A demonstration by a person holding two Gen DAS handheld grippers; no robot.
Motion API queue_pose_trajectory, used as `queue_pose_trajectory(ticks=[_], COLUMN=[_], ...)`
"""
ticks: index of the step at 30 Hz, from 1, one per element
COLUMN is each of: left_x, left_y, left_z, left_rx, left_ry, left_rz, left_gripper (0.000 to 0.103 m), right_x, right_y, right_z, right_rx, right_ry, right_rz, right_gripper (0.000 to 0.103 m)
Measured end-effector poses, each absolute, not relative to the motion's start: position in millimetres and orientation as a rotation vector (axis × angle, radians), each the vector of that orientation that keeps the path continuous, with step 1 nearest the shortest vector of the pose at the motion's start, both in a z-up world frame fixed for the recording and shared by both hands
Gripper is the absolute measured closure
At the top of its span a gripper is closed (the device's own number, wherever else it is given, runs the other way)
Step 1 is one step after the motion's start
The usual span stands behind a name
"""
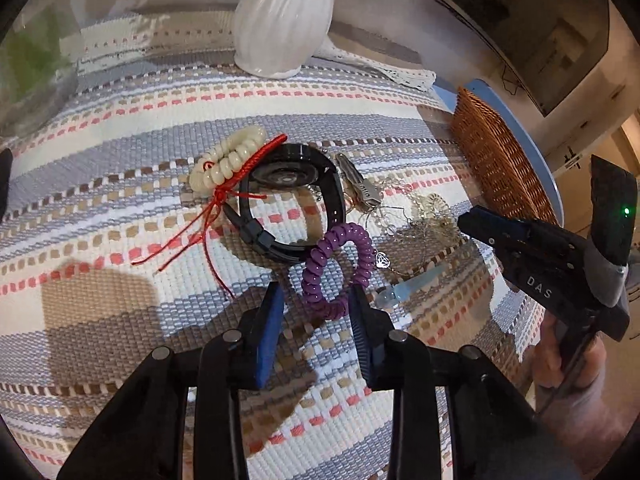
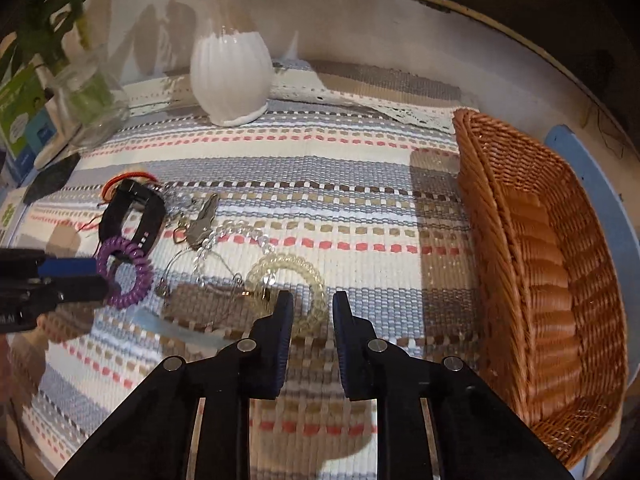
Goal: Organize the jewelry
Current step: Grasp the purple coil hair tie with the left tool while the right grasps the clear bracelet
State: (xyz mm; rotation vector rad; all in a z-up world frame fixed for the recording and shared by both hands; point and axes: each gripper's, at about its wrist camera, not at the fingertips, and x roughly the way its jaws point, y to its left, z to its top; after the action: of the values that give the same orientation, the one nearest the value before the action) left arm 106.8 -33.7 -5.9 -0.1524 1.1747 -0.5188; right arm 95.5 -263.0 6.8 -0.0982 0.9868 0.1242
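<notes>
Left gripper [image 1: 316, 300] straddling purple coil bracelet [image 1: 336, 268].
Jaws standing wide, not pinching; right gripper [image 2: 312, 308] hanging open over clear coil [image 2: 288, 284].

Striped woven mat [image 2: 320, 152] carries jewelry, vase [image 2: 230, 76], basket [image 2: 560, 272].

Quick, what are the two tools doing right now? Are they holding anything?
Left tool: open, holding nothing; its fingers sit on either side of the purple coil bracelet.
Right tool: open, holding nothing, just above the clear coil bracelet.
</notes>
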Motion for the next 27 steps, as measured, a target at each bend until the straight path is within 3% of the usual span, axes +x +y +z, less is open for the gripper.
queue_pose_trajectory(ticks=[5,6,7,8,10,12,27], left_x=[115.9,116.6,116.6,117.5,116.2,110.9,57.6], left_y=[-39.8,-41.6,-43.6,-46.7,-50.3,-52.8,-53.8], left_z=[-10.3,-10.6,-11.0,-12.1,-12.9,-10.2,81.2], left_rx=[-0.168,-0.157,-0.141,-0.134,-0.144,-0.132,-0.075], left_ry=[1.153,1.147,1.143,1.144,1.136,1.122,0.944], left_rz=[-0.508,-0.498,-0.486,-0.487,-0.507,-0.515,-0.596], left_gripper=[0.071,0.078,0.093,0.094,0.094,0.094,0.095], right_x=[107.7,108.8,109.5,110.5,110.7,107.9,34.6], right_y=[-267.2,-267.3,-266.8,-265.8,-265.8,-265.0,-269.7], right_z=[-3.2,-5.0,-6.7,-8.9,-9.9,-10.1,71.7], right_rx=[-0.05,-0.049,-0.055,-0.06,-0.071,-0.092,-0.053], right_ry=[1.008,1.01,1.01,1.017,1.008,1.003,0.806], right_rz=[0.139,0.141,0.138,0.137,0.131,0.121,0.172], right_gripper=[0.082,0.081,0.081,0.082,0.085,0.094,0.094])
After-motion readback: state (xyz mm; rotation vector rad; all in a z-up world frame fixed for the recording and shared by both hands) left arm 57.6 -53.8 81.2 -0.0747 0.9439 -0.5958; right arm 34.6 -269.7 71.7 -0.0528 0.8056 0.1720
